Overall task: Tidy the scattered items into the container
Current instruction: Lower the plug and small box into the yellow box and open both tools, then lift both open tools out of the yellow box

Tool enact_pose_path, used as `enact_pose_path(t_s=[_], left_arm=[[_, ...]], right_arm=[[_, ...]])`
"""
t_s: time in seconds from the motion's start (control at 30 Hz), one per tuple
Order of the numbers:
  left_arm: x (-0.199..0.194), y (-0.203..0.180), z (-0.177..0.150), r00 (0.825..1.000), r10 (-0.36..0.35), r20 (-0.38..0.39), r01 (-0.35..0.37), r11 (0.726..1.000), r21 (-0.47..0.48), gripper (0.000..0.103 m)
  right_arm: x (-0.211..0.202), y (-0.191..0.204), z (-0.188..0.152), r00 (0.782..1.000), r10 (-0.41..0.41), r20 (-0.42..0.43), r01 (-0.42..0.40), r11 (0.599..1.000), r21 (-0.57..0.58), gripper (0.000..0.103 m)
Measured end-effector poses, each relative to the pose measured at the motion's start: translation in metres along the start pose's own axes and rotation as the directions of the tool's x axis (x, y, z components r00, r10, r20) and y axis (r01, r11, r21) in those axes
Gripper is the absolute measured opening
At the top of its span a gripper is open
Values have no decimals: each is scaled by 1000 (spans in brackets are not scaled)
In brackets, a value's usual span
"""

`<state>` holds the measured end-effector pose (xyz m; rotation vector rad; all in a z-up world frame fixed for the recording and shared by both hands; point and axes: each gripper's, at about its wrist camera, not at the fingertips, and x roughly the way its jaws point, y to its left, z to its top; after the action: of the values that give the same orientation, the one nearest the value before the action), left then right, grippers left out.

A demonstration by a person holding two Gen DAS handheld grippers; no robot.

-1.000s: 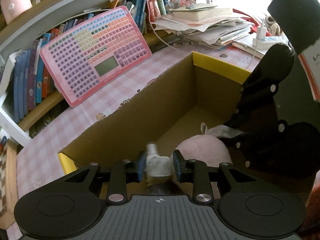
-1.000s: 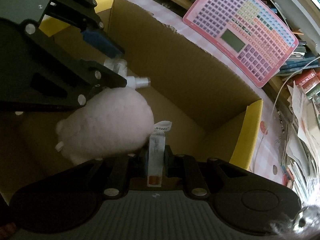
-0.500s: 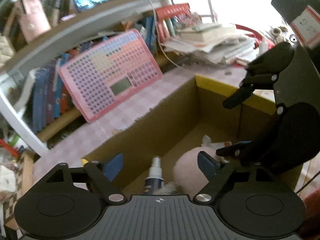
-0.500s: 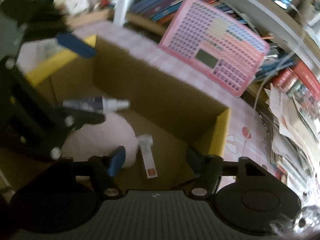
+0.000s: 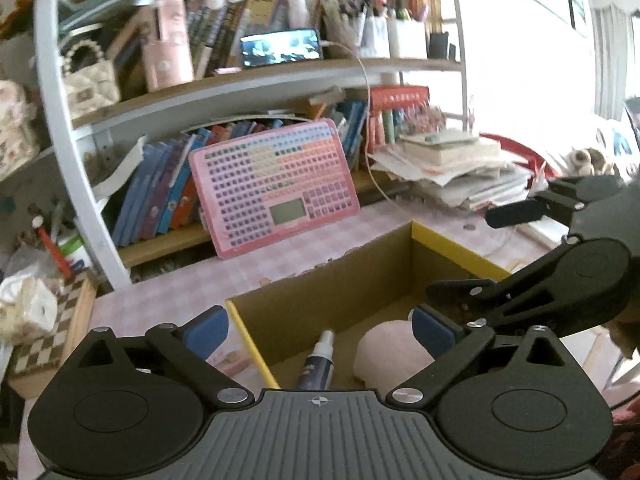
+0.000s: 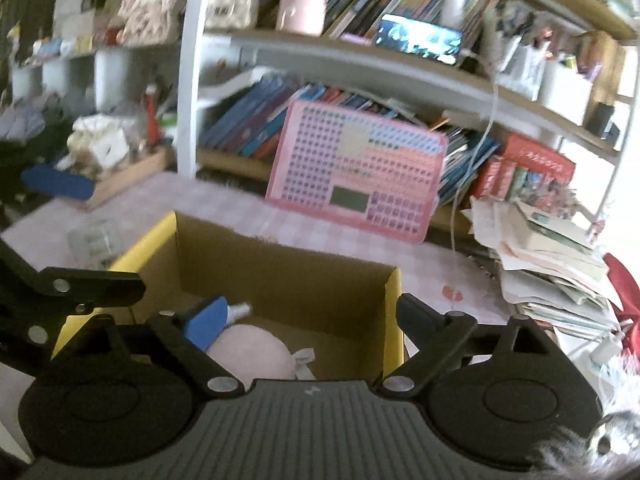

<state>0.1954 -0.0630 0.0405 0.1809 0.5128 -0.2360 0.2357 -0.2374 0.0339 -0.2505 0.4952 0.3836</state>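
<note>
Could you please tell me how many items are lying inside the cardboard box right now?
2: a spray bottle toward the left wall and a pink plush toy beside it; more may be hidden behind the grippers.

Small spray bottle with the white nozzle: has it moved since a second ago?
Yes. The small spray bottle with the white nozzle was pinched in the left hand-held gripper; its jaws have just been opening, and it now lies low inside the brown cardboard box.

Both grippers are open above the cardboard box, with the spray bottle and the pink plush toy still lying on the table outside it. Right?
Not quite. The spray bottle and pink plush toy lie inside the cardboard box, as the left wrist view shows. The left gripper and right gripper are indeed open, nothing between them.
</note>
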Motion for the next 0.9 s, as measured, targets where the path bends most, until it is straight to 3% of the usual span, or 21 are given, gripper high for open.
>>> enact_pose_path(t_s=[0.3,0.9], left_arm=[[-26,16,-14,999,-17,29,18,1000,-17,100],[-91,37,-63,995,-103,10,103,995,3,100]], right_arm=[[-36,18,-13,994,-99,43,94,990,108,99],[-95,85,-43,973,-230,-7,229,961,156,101]])
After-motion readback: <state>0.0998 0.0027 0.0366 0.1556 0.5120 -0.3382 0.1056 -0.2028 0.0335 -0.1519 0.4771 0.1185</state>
